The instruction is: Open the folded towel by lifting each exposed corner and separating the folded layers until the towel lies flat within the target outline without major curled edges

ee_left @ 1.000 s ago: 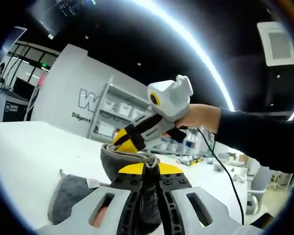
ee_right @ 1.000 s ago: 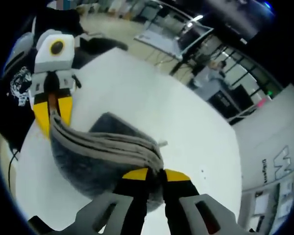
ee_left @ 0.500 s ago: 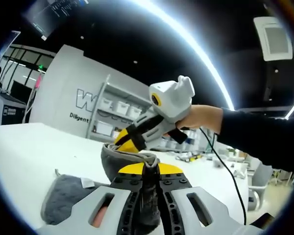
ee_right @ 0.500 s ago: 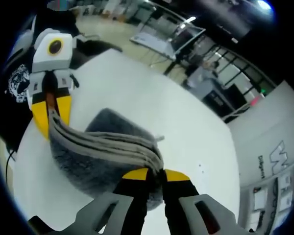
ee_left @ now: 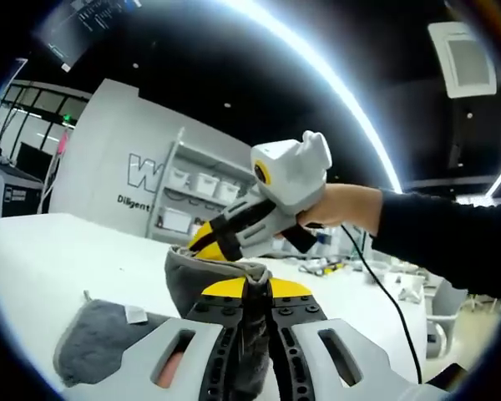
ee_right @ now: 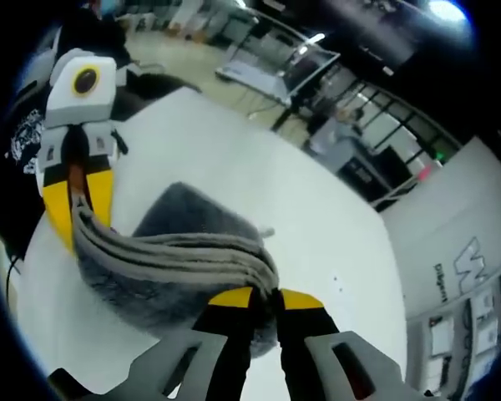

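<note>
The towel [ee_right: 171, 259] is up off the white table [ee_right: 317, 217], strung between your two grippers, with its grey folded layers still stacked together along the top edge and the lower part sagging toward the tabletop. Your right gripper [ee_right: 263, 302] has its jaws closed on one end of that stacked edge; in the same right gripper view your left gripper [ee_right: 77, 213] bites the other end. From the left gripper view, the left gripper [ee_left: 256, 288] is clamped on a thick bunch of cloth, the right gripper [ee_left: 210, 243] pinches the far end, and a loose portion with a small white tag [ee_left: 134, 313] trails onto the table. The main risk, as it looks from here, is that each jaw has several layers at once rather than a single corner: pulling your hands apart would then only stretch the bundle taut, not open it, and the folds would land as they are. If you lower it while the sagging part is bunched, it could crease under itself and leave curled edges. A grip this thick may also slip on one side, dropping that end in a heap. I can't see any target outline on the table, so placement can't be judged yet.
</note>
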